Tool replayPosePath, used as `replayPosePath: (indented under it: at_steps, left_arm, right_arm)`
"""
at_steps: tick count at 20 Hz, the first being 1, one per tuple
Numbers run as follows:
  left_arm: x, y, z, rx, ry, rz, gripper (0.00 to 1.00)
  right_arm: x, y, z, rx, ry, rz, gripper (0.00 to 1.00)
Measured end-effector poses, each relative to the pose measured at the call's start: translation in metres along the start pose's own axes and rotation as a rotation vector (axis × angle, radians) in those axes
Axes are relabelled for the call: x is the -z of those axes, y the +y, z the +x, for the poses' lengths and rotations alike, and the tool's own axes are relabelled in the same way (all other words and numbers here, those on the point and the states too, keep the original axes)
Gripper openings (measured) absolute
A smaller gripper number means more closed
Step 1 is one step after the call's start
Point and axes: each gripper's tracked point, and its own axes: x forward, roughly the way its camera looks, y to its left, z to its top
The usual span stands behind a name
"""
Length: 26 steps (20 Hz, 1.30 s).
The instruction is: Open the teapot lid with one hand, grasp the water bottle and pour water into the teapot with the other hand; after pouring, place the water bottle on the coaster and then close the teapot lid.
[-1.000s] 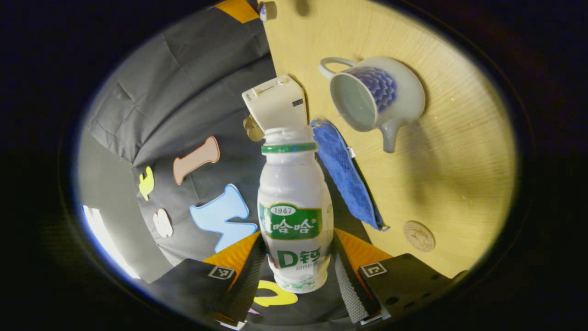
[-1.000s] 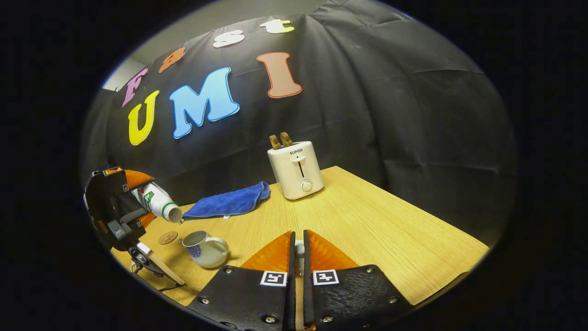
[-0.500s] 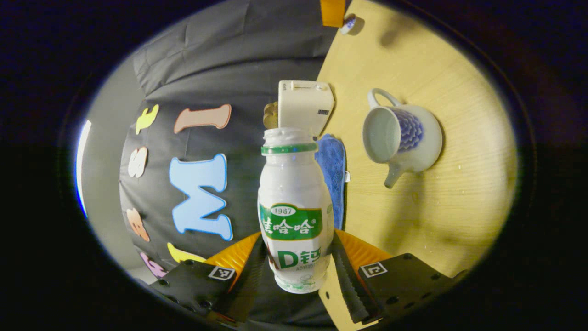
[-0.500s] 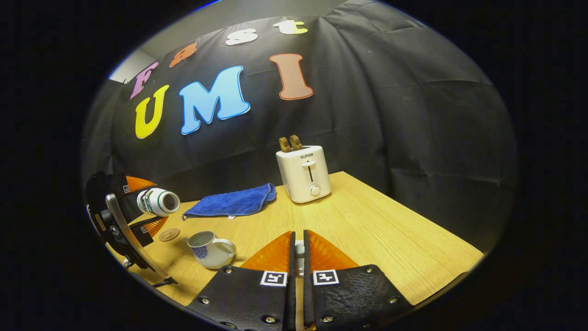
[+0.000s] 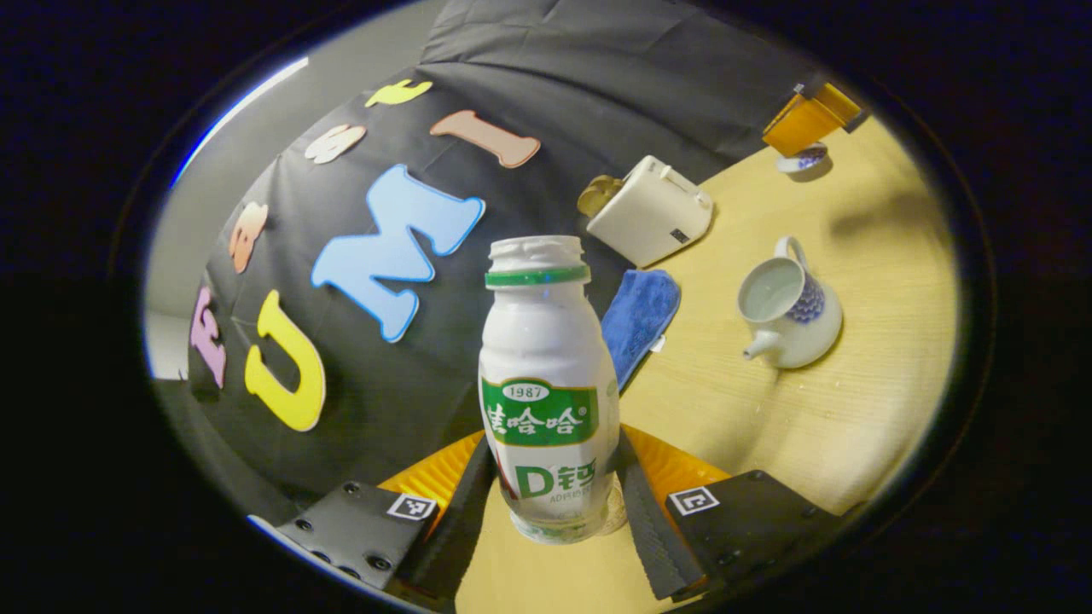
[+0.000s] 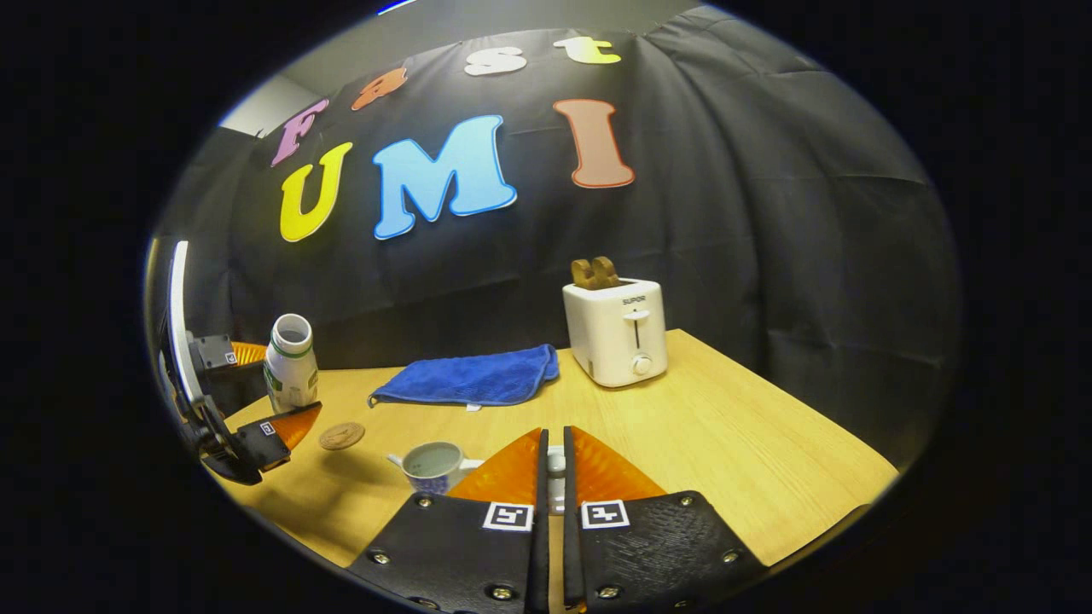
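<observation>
Swinging upright from its pouring tilt, water bottle (image 5: 546, 384) clamped in left gripper (image 5: 550, 503) hangs above coaster (image 6: 341, 436) at 10 o'clock of open teapot (image 6: 431, 465); right gripper (image 6: 554, 465) pinches lid (image 6: 556, 463); pouring looks done.

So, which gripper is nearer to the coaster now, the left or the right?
Left. The left gripper, carrying the water bottle, hangs just beside the coaster. The right gripper, gripping the teapot lid, is farther off, beyond the open teapot.
</observation>
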Motion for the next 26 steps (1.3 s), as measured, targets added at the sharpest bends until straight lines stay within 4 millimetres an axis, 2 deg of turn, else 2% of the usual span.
replayPosePath:
  at_steps: [2, 3, 5, 6, 7, 8, 9, 15, 21, 26]
  left_arm:
    - [0.024, 0.005, -0.008, -0.002, 0.024, -0.101, 0.89]
    - [0.035, 0.006, -0.012, 0.0, 0.036, -0.154, 0.84]
    - [0.06, 0.012, -0.019, -0.009, 0.064, -0.249, 0.84]
    - [0.071, 0.02, -0.024, -0.026, 0.075, -0.282, 0.87]
    - [0.08, 0.028, -0.029, -0.045, 0.083, -0.309, 0.84]
    - [0.088, 0.036, -0.035, -0.062, 0.088, -0.333, 0.89]
    - [0.095, 0.042, -0.039, -0.077, 0.091, -0.356, 0.89]
    - [0.117, 0.074, -0.062, -0.126, 0.084, -0.479, 0.89]
    - [0.13, 0.083, -0.064, -0.138, 0.08, -0.572, 0.89]
    - [0.131, 0.076, -0.062, -0.127, 0.08, -0.64, 0.89]
  right_arm:
    - [-0.001, 0.016, 0.005, -0.017, 0.006, -0.023, 0.06]
    - [-0.001, 0.024, 0.007, -0.027, 0.007, -0.035, 0.06]
    - [-0.002, 0.04, 0.011, -0.049, 0.008, -0.056, 0.06]
    - [-0.001, 0.047, 0.014, -0.056, 0.01, -0.062, 0.06]
    - [0.001, 0.055, 0.018, -0.065, 0.016, -0.064, 0.06]
    - [0.003, 0.061, 0.022, -0.073, 0.023, -0.066, 0.06]
    - [0.005, 0.067, 0.025, -0.077, 0.029, -0.066, 0.06]
    - [0.011, 0.095, 0.042, -0.102, 0.043, -0.08, 0.06]
    - [0.019, 0.099, 0.052, -0.103, 0.067, -0.056, 0.06]
    - [0.025, 0.101, 0.057, -0.108, 0.078, -0.059, 0.06]
